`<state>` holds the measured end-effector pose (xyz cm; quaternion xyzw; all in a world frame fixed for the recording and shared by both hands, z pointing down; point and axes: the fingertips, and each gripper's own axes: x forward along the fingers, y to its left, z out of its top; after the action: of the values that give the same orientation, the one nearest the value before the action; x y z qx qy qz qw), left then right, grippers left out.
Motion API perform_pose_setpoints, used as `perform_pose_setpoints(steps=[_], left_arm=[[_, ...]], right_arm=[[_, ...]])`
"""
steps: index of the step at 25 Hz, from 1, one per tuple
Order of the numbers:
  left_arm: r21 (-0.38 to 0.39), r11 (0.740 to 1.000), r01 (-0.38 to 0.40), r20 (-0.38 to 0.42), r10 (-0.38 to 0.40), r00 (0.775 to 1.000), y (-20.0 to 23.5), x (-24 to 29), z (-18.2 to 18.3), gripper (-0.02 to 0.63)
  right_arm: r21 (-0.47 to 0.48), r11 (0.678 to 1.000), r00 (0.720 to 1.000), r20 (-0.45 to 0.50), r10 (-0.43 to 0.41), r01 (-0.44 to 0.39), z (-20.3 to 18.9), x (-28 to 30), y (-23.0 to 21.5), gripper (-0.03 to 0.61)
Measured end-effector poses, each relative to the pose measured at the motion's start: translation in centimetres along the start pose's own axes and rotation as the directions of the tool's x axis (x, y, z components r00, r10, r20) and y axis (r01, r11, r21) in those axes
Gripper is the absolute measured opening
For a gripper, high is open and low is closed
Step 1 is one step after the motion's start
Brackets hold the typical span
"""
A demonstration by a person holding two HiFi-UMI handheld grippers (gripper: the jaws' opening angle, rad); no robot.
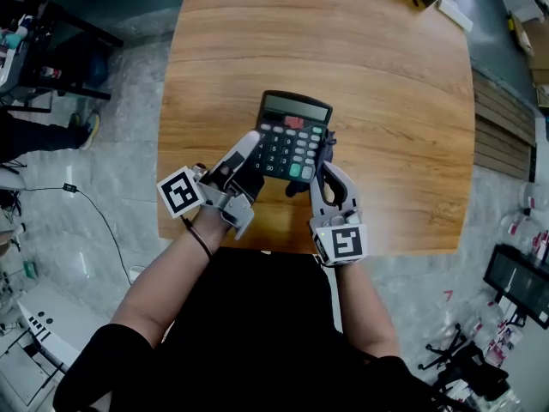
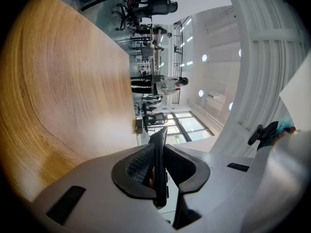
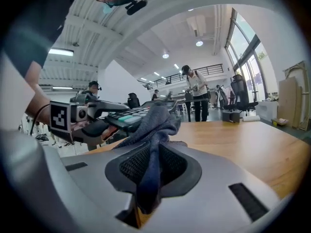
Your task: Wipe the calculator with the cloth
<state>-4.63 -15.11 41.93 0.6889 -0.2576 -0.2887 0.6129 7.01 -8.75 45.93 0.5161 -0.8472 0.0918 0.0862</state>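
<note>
- The calculator [image 1: 293, 137] is held up over the wooden table [image 1: 369, 58], above the table's near half. Its key face is turned upward and its display end points away from the person.
- The left gripper [image 1: 248, 147] is set on the calculator's left side, its marker cube lying back toward the person's wrist.
- In the left gripper view the calculator's thin dark body is seen edge-on between the two fingers [image 2: 138, 166]. Both pads are pressed against it, so the fingers are clamped on the calculator.
- The right gripper [image 1: 319, 166] is placed at the calculator's near right corner and is angled slightly downward.
- In the right gripper view a dark blue-grey cloth [image 3: 154, 125] is pinched between the right fingers [image 3: 131, 166]. The fingers are closed on it.
- The cloth is bunched up in front of the fingers and rises toward the calculator's near right corner, where it overlaps the keys' edge. Whether it presses on the surface cannot be told.
- In the head view dark folds of the cloth are seen just beside the calculator's right edge and under its near right corner.
- Beyond the calculator, at the far end of the table, a standing person [image 3: 197, 89] and an office chair [image 3: 240, 93] are seen.
- To the left of the calculator, past the table's edge, a grey floor [image 1: 129, 127] is seen.
</note>
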Motion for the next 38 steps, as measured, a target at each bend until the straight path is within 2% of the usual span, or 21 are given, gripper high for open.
perform_pose_setpoints(steps=[5, 9, 13, 17, 21, 24, 28, 38], left_arm=[[-0.011, 0.999, 0.044, -0.006, -0.044, 0.999, -1.8, 0.7, -0.7, 0.069], [-0.013, 0.999, 0.051, -0.018, -0.051, 0.999, -2.3, 0.6, -1.2, 0.069], [-0.02, 0.998, 0.053, -0.014, -0.054, 0.998, -2.8, 0.0, -1.3, 0.069], [-0.017, 0.998, 0.064, -0.015, -0.064, 0.998, -3.6, -0.5, -1.4, 0.069], [-0.037, 0.997, 0.068, -0.019, -0.068, 0.997, -4.1, -1.2, -1.1, 0.069], [-0.053, 0.996, 0.072, -0.019, -0.073, 0.997, -4.3, -1.5, -1.6, 0.069], [-0.059, 0.995, 0.075, -0.026, -0.076, 0.997, -4.5, -1.7, -2.1, 0.069], [-0.07, 0.996, 0.062, -0.005, -0.063, 0.998, -3.9, -1.6, -1.3, 0.069]], right_arm=[[-0.035, 0.988, 0.984, 0.086, 0.155, -0.153, 1.4, 0.2, 5.5, 0.057], [-0.009, 0.983, 0.979, 0.094, 0.183, -0.183, 1.9, 0.2, 7.3, 0.057], [-0.009, 0.992, 0.986, 0.109, 0.129, -0.129, 2.4, 0.0, 5.4, 0.057], [-0.002, 1.0, 0.992, 0.128, 0.015, -0.014, 3.0, 0.1, 1.6, 0.057], [0.01, 0.995, 0.98, 0.174, -0.096, 0.095, 4.6, 0.6, -2.0, 0.057], [-0.002, 0.994, 0.974, 0.199, -0.111, 0.114, 5.7, 0.7, -2.9, 0.057], [-0.028, 0.997, 0.974, 0.219, -0.062, 0.07, 6.5, 1.3, -1.0, 0.057], [-0.035, 0.99, 0.969, 0.203, 0.143, -0.139, 5.4, 1.7, 7.6, 0.057]])
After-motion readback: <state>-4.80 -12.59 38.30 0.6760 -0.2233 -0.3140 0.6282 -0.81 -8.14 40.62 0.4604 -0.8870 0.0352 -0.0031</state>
